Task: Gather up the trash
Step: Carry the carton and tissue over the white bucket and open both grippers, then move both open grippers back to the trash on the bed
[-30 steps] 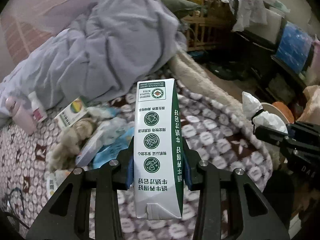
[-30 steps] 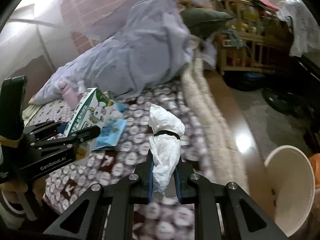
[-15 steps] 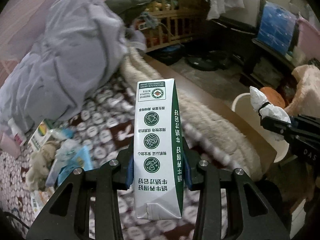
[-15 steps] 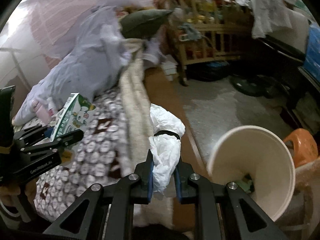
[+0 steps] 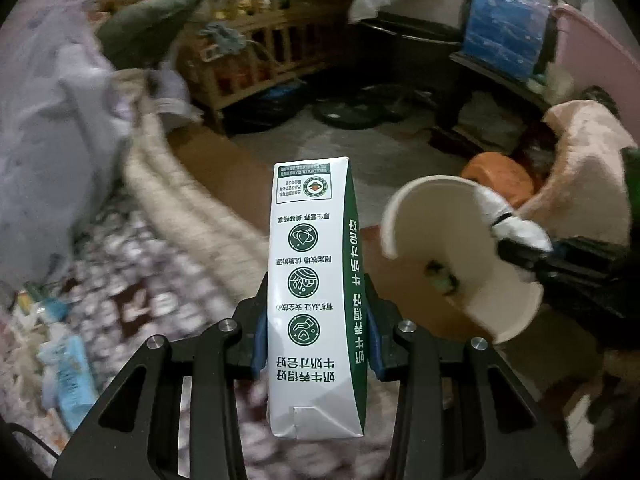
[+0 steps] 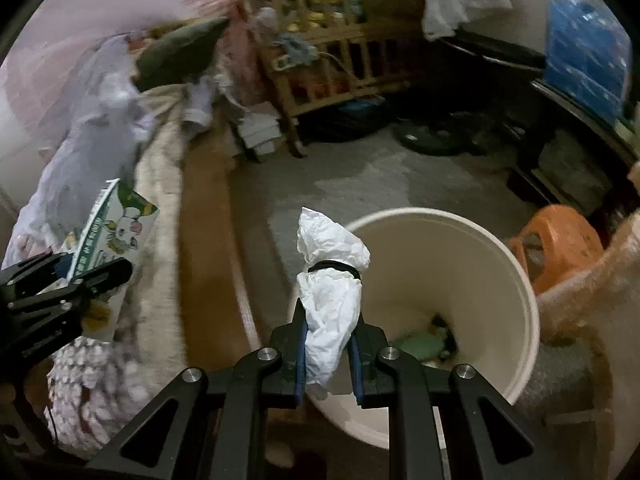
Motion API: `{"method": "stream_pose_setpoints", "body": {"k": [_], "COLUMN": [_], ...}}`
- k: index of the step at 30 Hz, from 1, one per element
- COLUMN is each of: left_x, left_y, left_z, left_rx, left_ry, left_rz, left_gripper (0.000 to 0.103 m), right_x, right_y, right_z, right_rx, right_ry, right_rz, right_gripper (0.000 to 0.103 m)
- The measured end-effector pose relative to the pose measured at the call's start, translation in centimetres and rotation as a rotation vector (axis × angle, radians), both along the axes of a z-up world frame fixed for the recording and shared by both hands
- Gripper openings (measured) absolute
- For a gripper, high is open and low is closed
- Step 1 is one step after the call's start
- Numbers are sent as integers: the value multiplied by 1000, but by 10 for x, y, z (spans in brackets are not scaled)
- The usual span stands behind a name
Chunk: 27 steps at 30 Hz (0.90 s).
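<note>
Two grips | left gripper [image 5: 316, 344] clamps milk carton [image 5: 314, 300] lengthwise, base forward | right gripper [image 6: 328, 356] pinches tissue wad [image 6: 330, 292]

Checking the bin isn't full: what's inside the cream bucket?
Cream bucket: greenish trash lies at its bottom. The white bag covers part of the inside.

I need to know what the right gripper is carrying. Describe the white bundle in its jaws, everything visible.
The white bundle is crumpled thin plastic or tissue-like material, cinched near its upper part by a black band, with a puffed tuft above it. It stands roughly upright, its lower part pinched between the blue pads of the right gripper, which is shut on it. It hangs before the rim of the cream bucket, not yet inside. Contents cannot be told.
</note>
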State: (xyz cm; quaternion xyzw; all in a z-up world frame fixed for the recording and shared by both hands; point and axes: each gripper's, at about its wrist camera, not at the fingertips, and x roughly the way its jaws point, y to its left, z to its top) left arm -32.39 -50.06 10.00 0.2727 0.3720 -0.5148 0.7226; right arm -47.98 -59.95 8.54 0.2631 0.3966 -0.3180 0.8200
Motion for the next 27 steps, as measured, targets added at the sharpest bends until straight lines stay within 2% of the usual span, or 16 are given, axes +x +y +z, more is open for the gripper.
{"method": "stream_pose_setpoints", "body": {"k": [3, 10, 11, 12, 13, 14, 19, 27], "left_x": [-10, -26, -27, -28, -27, -26, -18, 13], "left_y": [-16, -55, -58, -59, -59, -59, -50, -6], "left_z": [0, -7, -8, -8, -8, -7, -3, 0], "left_rx": [-10, -32, -35, -43, -56, -66, -58, -67], "left_ry": [64, 286, 302, 312, 321, 328, 314, 255], "left_rz": [-40, -112, -115, -113, -108, -105, -82, 14], "left_gripper": [36, 39, 48, 54, 60, 60, 60, 60], "right_x": [-12, -28, -29, -30, -32, -35, -29, -10], "right_y": [-14, -40, -42, -43, -43, -43, -36, -18], "right_z": [-7, -20, -21, -22, -22, -21, -25, -26], "right_rx": [14, 34, 33, 31, 30, 32, 57, 78], "right_ry": [16, 38, 44, 46, 41, 22, 22, 20], "right_rz": [-48, -134, -148, -160, -173, -185, -164, -108], "right_gripper": [16, 17, 20, 35, 48, 49, 49, 49]}}
